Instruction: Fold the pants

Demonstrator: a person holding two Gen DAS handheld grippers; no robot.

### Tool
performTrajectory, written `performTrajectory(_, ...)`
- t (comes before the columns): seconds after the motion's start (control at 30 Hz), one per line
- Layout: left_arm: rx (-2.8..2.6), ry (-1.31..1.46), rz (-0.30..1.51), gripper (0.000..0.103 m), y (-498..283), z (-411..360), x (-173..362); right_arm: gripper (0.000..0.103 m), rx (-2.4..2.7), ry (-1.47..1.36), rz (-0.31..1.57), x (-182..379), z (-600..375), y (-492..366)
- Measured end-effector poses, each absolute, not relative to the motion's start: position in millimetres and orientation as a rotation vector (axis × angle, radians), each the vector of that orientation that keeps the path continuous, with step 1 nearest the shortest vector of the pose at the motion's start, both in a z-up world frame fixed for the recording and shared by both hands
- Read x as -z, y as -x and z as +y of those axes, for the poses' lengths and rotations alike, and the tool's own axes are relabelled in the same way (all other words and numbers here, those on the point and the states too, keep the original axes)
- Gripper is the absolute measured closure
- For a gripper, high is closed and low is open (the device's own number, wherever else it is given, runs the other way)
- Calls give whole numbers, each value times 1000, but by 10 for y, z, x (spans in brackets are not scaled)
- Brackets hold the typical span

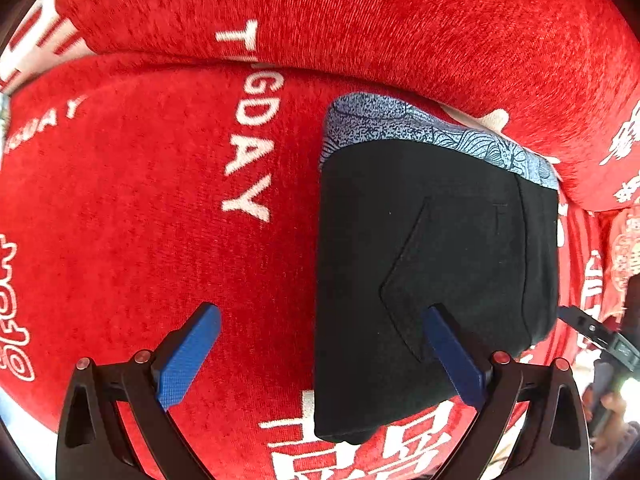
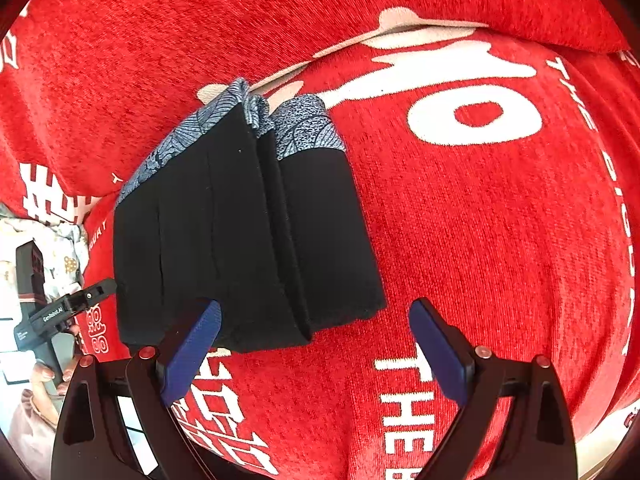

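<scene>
Pants (image 1: 436,264): we see them as a compact black bundle with a blue patterned band (image 2: 308,128) at the far end, lying on the red cover (image 1: 140,200).
Left gripper (image 1: 320,356): fingers spread, nothing between them.
Right gripper (image 2: 316,352): also spread wide and empty, just before the near edge of the bundle.
Handling: we judge the cloth soft, light and not slippery; we would take it at the thick folded near edge.
Writing: "DAY" (image 1: 250,176) and "THE" (image 2: 408,404) in white on the cover; "GenRobot.AI" on the other gripper's body (image 2: 54,312).

The red cover (image 1: 160,200) has white lettering cut off at frame edges.
</scene>
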State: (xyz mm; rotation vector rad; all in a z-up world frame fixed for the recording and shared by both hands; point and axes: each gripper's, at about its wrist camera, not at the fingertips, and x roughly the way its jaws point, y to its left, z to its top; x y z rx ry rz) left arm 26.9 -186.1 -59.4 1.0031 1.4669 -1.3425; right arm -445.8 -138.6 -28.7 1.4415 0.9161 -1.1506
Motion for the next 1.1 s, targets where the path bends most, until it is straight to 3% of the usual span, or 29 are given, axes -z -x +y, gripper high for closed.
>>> performTrajectory(0.6,1505,-973,1608,1,31,-2212,1012,7,909,-1556,867,723,-1894,4618)
performTrajectory(0.93,1538,-927,1580,1,333,-2188,1139,8,727,-1623,809,974,-2136,4509)
performTrajectory(0.97,1533,-926,1580,1,373,-2195,1153,10,741,-1636,788,993,-2145,4529)
performTrajectory(1.0,1528,-916,1591,2,375,-2195,1156,23,764,-1635,781,970,-2148,4541)
performTrajectory(1.03,1537,-906,1601,11,338,-2147,1102,27,788,-1630,787,950,-2145,4553)
performTrajectory(1.1,1571,-887,1592,25,306,-2109,999,45,780,-1640,753,923,-2081,4566)
